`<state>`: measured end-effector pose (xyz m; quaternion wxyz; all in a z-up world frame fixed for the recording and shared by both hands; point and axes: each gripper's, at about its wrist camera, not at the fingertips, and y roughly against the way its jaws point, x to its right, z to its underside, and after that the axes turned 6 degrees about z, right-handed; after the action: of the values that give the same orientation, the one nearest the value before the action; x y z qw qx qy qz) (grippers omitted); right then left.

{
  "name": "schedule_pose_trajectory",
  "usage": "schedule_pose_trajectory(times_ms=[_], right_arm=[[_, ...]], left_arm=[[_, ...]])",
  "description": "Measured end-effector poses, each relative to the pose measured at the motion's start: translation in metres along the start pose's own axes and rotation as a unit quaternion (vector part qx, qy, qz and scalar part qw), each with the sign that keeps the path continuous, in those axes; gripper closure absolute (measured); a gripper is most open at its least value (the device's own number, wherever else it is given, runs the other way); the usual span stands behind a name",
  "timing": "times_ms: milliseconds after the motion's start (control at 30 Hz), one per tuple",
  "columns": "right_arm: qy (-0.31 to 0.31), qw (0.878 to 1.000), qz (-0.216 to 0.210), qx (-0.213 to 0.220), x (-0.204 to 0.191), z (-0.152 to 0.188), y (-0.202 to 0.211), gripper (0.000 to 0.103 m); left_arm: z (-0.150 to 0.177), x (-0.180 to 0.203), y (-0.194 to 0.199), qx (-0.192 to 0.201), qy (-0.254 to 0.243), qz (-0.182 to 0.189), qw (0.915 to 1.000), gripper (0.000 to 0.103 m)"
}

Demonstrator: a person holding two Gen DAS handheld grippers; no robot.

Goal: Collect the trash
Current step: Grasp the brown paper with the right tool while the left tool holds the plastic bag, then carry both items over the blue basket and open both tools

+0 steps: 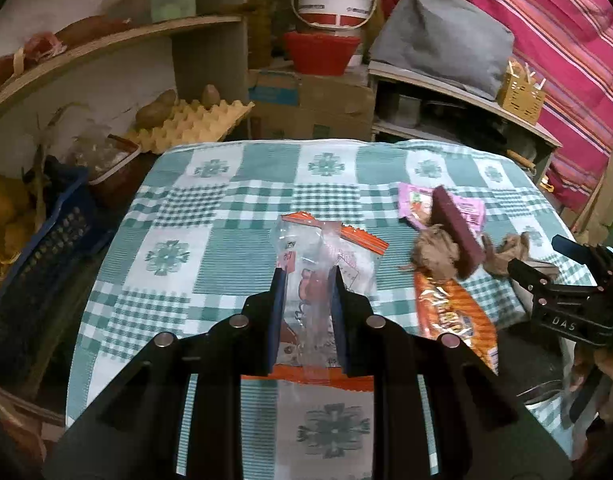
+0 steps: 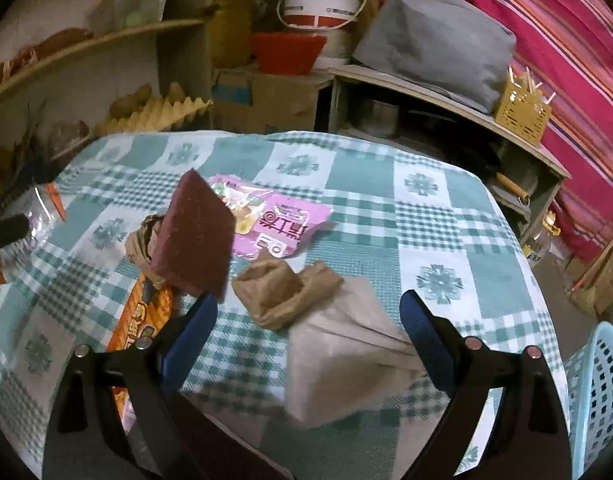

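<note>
On the green checked tablecloth [image 1: 226, 240] lies trash. My left gripper [image 1: 306, 276] is shut on a clear plastic bag with orange edges [image 1: 326, 248]. To its right lie a pink wrapper [image 1: 416, 200], a maroon sponge-like block [image 1: 458, 228], crumpled brown paper [image 1: 434, 256] and an orange snack wrapper [image 1: 454, 316]. My right gripper [image 2: 310, 308] is open above a grey paper bag [image 2: 346, 360] and crumpled brown paper [image 2: 282, 292]. The maroon block [image 2: 194, 236], pink wrapper [image 2: 274, 224] and orange wrapper [image 2: 142, 320] lie left of it.
A light blue perforated basket [image 2: 602, 392] stands at the table's right edge. Behind the table are shelves, a cardboard box [image 1: 306, 96], a white bucket [image 1: 334, 0], a red bowl [image 1: 322, 52] and an egg tray [image 1: 194, 124]. A blue crate [image 1: 38, 248] stands left.
</note>
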<state>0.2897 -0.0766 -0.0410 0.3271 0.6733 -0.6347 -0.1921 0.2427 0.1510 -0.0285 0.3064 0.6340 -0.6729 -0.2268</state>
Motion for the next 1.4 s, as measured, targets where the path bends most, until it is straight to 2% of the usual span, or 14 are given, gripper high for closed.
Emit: schedule_pose_trajectory(times_ms=[233, 300, 333, 367, 533, 767, 1000, 1400], right_arm=[[0.005, 1.000, 0.014, -0.014, -0.007, -0.006, -0.012, 0.014], [0.021, 0.999, 0.022, -0.018, -0.013, -0.004, -0.016, 0.022], [0.029, 0.999, 0.023, -0.020, -0.015, -0.003, -0.018, 0.035], [0.035, 0.999, 0.021, -0.023, -0.017, -0.003, -0.020, 0.042], [0.053, 0.998, 0.018, -0.011, -0.019, 0.000, -0.015, 0.045], [0.031, 0.999, 0.022, 0.037, 0.001, -0.005, 0.018, 0.045], [0.002, 0.998, 0.034, 0.057, 0.041, 0.000, 0.046, 0.045], [-0.049, 0.995, 0.062, 0.059, 0.115, 0.029, 0.076, 0.045]], left_arm=[[-0.003, -0.017, -0.003, -0.003, 0.030, -0.003, 0.9995, 0.082], [-0.004, -0.018, -0.004, -0.002, 0.032, -0.005, 0.9995, 0.082], [-0.004, -0.018, -0.004, -0.002, 0.033, -0.005, 0.9994, 0.082], [-0.005, -0.018, -0.005, -0.002, 0.034, -0.004, 0.9994, 0.082], [-0.007, -0.016, -0.004, 0.000, 0.035, -0.001, 0.9994, 0.082], [-0.009, -0.010, 0.004, 0.012, 0.034, 0.003, 0.9993, 0.082], [-0.010, 0.006, 0.011, 0.022, 0.025, 0.007, 0.9994, 0.082], [-0.016, 0.056, 0.020, 0.040, 0.002, 0.032, 0.9987, 0.082]])
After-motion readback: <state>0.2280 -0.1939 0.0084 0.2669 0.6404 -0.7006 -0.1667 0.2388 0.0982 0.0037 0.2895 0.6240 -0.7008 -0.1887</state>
